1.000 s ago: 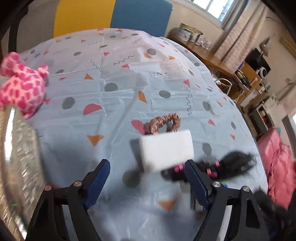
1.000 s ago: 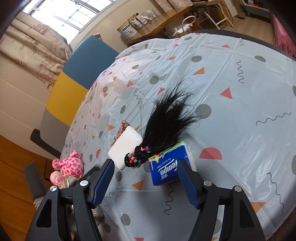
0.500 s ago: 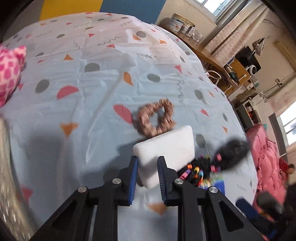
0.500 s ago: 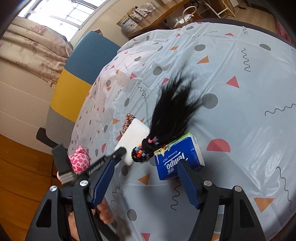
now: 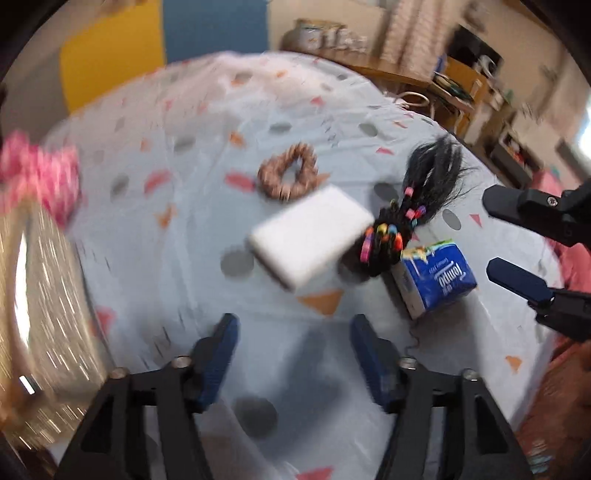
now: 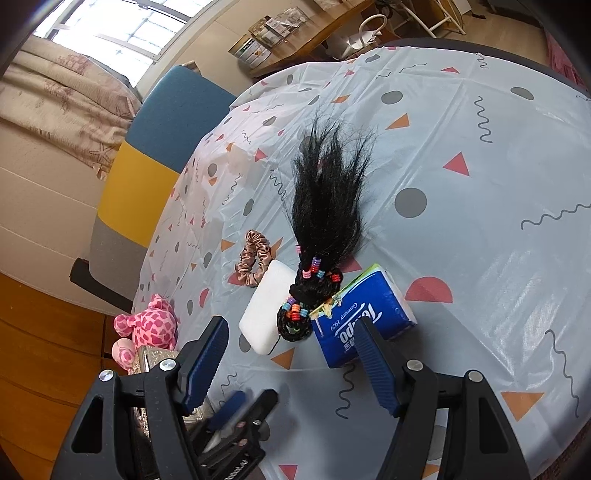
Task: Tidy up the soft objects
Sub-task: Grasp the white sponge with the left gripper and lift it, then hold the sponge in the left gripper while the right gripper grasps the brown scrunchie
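A white sponge (image 5: 310, 240) (image 6: 266, 314) lies on the patterned tablecloth (image 5: 207, 258), just ahead of my left gripper (image 5: 293, 332). Its jaws are opening and hold nothing. Touching the sponge's right end is a black hairpiece (image 5: 406, 221) (image 6: 325, 206) with coloured beads, which rests partly on a blue tissue pack (image 5: 436, 277) (image 6: 362, 314). A brown scrunchie (image 5: 288, 177) (image 6: 253, 262) lies behind the sponge. My right gripper (image 6: 291, 332) (image 5: 491, 232) hovers open over the sponge and tissue pack, empty. The left gripper (image 6: 247, 400) shows low in the right wrist view.
A pink spotted plush toy (image 6: 147, 325) (image 5: 37, 177) sits at the table's left edge beside a glittery object (image 6: 155, 358) (image 5: 37, 314). A yellow and blue chair (image 6: 147, 147) stands behind the table. A wooden desk (image 6: 314, 33) lies beyond.
The left gripper closed to a narrow gap in front of the sponge, then spread open again and drew back, its view swinging right. The right gripper stayed put.
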The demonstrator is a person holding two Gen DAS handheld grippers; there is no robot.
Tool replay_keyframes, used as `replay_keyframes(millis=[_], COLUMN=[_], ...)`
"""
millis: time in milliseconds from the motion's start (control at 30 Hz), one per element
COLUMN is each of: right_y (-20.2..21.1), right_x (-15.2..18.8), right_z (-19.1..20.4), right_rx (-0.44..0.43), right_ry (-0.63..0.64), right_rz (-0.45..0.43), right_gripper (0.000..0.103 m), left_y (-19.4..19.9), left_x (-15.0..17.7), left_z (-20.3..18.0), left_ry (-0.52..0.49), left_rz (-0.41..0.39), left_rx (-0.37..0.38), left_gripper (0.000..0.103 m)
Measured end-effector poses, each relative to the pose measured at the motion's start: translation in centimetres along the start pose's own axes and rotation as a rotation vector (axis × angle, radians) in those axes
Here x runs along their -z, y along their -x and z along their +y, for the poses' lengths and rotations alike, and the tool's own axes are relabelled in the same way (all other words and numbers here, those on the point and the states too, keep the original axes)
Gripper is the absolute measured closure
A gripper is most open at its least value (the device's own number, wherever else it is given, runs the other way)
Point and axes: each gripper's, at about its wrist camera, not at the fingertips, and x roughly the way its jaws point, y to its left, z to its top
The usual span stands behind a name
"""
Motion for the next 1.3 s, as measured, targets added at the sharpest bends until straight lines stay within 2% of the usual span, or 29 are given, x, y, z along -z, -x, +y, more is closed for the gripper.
replay_keyframes(millis=[133,267,333,400,533,633,667,700,767,967,1200,1233,1267,1300], right_y=[0.0,0.0,-0.1,-0.2,-0.2,-0.2,-0.2,-0.2,-0.1,0.0,-0.2,-0.2,-0.2,-0.3], right_x=[0.0,-0.1,-0.1,-0.2,-0.2,-0.2,-0.2,-0.2,-0.2,-0.1,0.0,0.0,0.0,0.1], right_z=[-0.1,-0.3,-0.4,-0.5,-0.5,-0.5,-0.5,-0.6,-0.6,-0.1,0.0,0.0,0.1,0.1], right_rx=[-0.002,-0.007,-0.006,-0.009,-0.011,-0.009,-0.007,-0.006,-0.002,0.003,0.034,0.035,0.036,0.039], right_ry=[-0.005,-0.014,-0.019,-0.025,-0.029,-0.027,-0.027,-0.027,-0.024,0.006,0.019,0.020,0.021,0.024], right_rz=[0.006,0.010,0.014,0.020,0.022,0.023,0.022,0.021,0.015,-0.003,-0.002,-0.001,0.001,0.003], right_gripper=[0.031,0.031,0.031,0.031,0.031,0.031,0.031,0.031,0.031,0.031,0.031,0.031,0.031,0.031], left_y=[-0.7,-3.1,-4.6,-5.6,-6.7,-8.2,-8.4,-8.2,-7.8,-5.6,-2.2,-1.9,-1.5,-1.2], left_x=[-2.0,-3.6,-3.9,-4.5,-6.0,-6.9,-6.8,-6.8,-6.4,-2.9,1.4,1.8,2.2,2.5], left_z=[-1.0,-1.9,-2.3,-2.2,-1.9,-2.0,-1.8,-1.4,-0.9,0.1,1.2,1.2,1.2,1.4], left_ry=[-0.150,-0.319,-0.380,-0.391,-0.373,-0.331,-0.306,-0.282,-0.241,-0.177,-0.041,-0.033,-0.021,-0.010], left_rz=[-0.046,-0.002,0.035,0.054,0.042,0.072,0.078,0.069,0.079,0.077,0.113,0.118,0.121,0.124], left_rx=[-0.075,-0.150,-0.164,-0.150,-0.095,-0.040,-0.023,-0.004,0.043,0.037,0.150,0.160,0.167,0.176], left_gripper=[0.027,0.027,0.027,0.027,0.027,0.030,0.044,0.069,0.085,0.085,0.084,0.081,0.067,0.045])
